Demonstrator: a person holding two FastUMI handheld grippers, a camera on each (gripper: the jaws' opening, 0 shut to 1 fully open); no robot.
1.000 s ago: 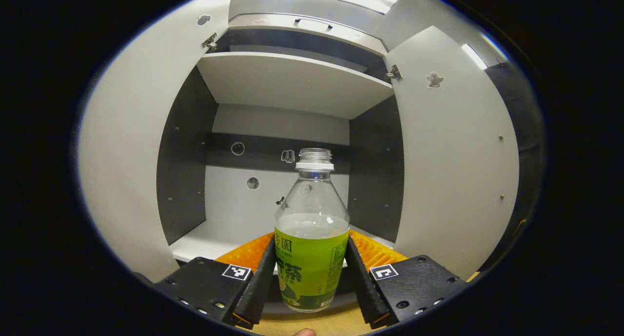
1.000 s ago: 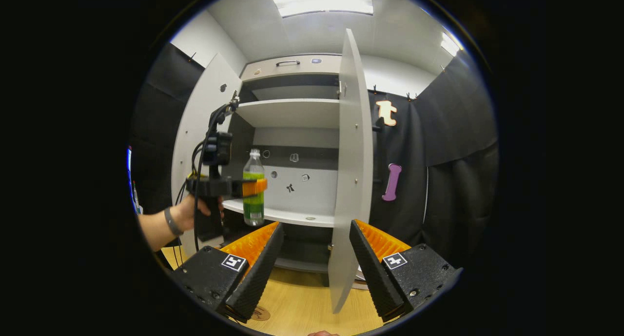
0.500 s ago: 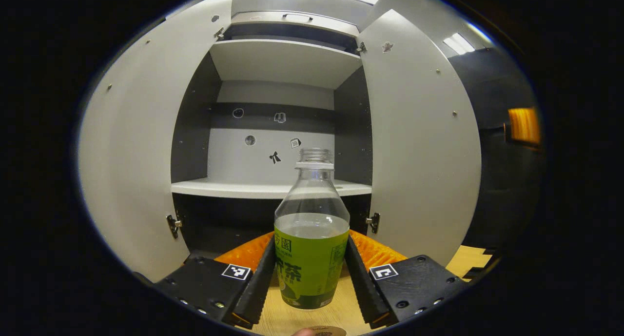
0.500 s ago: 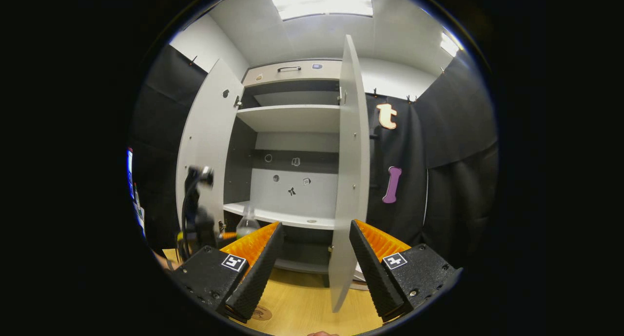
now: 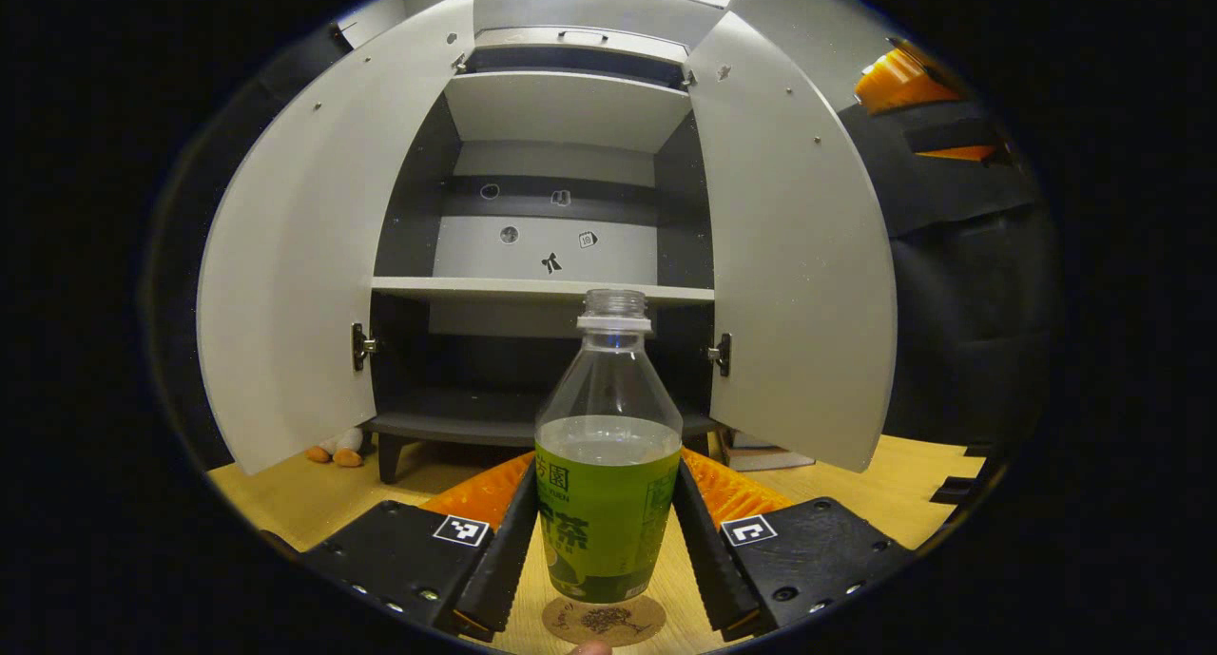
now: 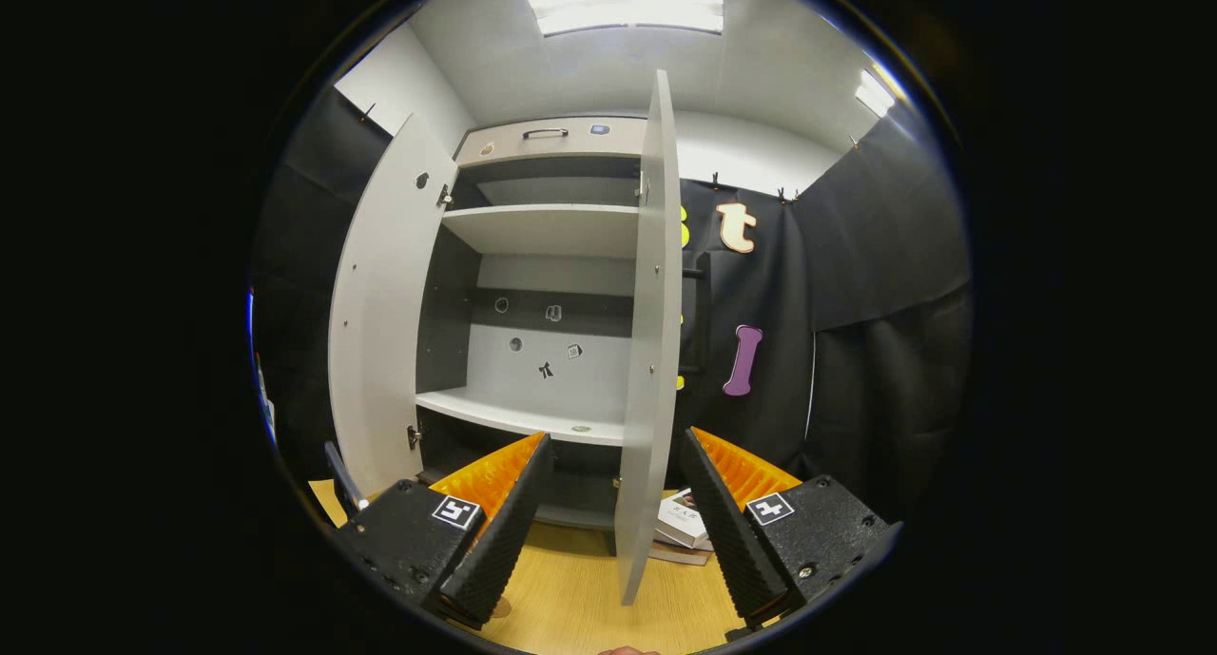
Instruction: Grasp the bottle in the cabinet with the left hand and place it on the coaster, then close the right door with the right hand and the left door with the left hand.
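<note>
Standing open: cabinet (image 5: 561, 284), both doors swung wide. Left door (image 5: 304, 256) and right door (image 5: 799, 256) flank the shelves in the left gripper view; in the right gripper view the right door (image 6: 648, 351) is edge-on, dead ahead between the fingers but well beyond them. Middle shelf (image 5: 542, 290) bare. Wooden floor (image 5: 285, 503) in front of the cabinet, books (image 6: 686, 524) stacked near the right door's foot, small plush toy (image 5: 335, 448) under the left door.

Left gripper (image 5: 607, 541) clamped on the bottle (image 5: 608, 455), both ribbed fingers pressing the green label. Bottle upright, uncapped, part full, directly over the coaster (image 5: 603, 621); can't tell if its base is touching.

Right gripper (image 6: 613, 503) fingers spread apart, holding nothing.
</note>
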